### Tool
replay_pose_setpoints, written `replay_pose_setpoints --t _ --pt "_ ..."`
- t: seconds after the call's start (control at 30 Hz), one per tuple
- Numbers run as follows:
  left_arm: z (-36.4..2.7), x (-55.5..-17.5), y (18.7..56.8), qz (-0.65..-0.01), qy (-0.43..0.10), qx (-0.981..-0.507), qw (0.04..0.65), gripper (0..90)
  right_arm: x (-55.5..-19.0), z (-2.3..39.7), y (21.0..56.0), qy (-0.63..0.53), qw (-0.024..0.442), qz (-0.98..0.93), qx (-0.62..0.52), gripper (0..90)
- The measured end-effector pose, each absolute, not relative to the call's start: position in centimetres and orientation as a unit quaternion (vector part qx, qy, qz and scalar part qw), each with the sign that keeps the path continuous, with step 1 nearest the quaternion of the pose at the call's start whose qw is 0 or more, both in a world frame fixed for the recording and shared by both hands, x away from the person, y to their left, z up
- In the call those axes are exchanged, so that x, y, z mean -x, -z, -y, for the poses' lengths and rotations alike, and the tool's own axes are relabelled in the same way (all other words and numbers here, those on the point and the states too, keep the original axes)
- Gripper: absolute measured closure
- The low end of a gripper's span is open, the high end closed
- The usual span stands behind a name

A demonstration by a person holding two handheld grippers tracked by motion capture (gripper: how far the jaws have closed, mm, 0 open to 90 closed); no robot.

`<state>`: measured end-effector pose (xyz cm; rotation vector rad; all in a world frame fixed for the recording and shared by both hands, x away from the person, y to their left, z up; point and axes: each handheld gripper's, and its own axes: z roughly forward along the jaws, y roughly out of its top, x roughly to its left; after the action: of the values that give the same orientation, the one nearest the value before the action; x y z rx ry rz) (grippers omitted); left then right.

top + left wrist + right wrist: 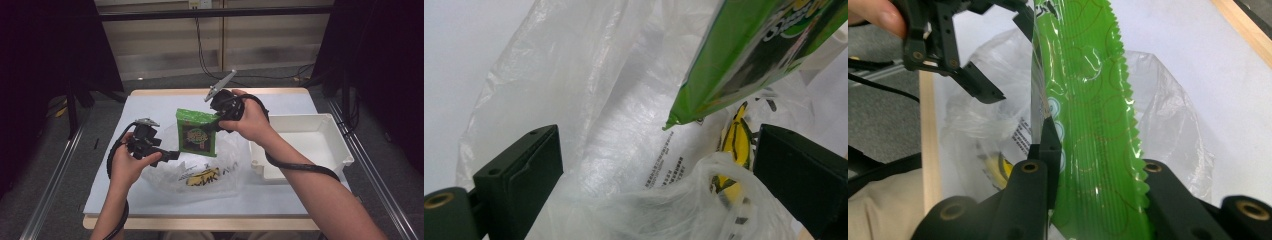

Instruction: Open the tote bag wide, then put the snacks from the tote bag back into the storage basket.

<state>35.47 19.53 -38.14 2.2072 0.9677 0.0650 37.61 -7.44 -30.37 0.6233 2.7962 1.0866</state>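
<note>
A green snack packet (196,132) (744,50) (1088,115) hangs upright over a clear plastic bag (225,172) (599,100) (1168,110) at the table's middle. My right gripper (216,122) (1093,175) is shut on the packet's upper right corner, one pad on each face. Inside the bag lies a yellow packet (202,178) (736,135) (998,167). At the bag's left side my left gripper (172,156) (659,170) stands open, jaws wide apart. Loose bag film lies between them and neither pad presses on it.
A white plastic tray (345,150) stands on the table to the right of the bag. The pale table cover (150,105) runs to a wooden front edge (200,222). Dark stands and cables flank the table, and metal rails run along both sides.
</note>
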Motion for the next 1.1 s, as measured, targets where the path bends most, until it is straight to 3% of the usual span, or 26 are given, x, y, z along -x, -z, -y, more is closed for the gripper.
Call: replay_pose_setpoints --t 1.1 --pt "-18.4 -35.7 38.3 -0.371 -0.021 -0.855 0.363 5.0 -35.1 17.1 26.4 -0.368 0.038 -0.9 -0.228 75.3"
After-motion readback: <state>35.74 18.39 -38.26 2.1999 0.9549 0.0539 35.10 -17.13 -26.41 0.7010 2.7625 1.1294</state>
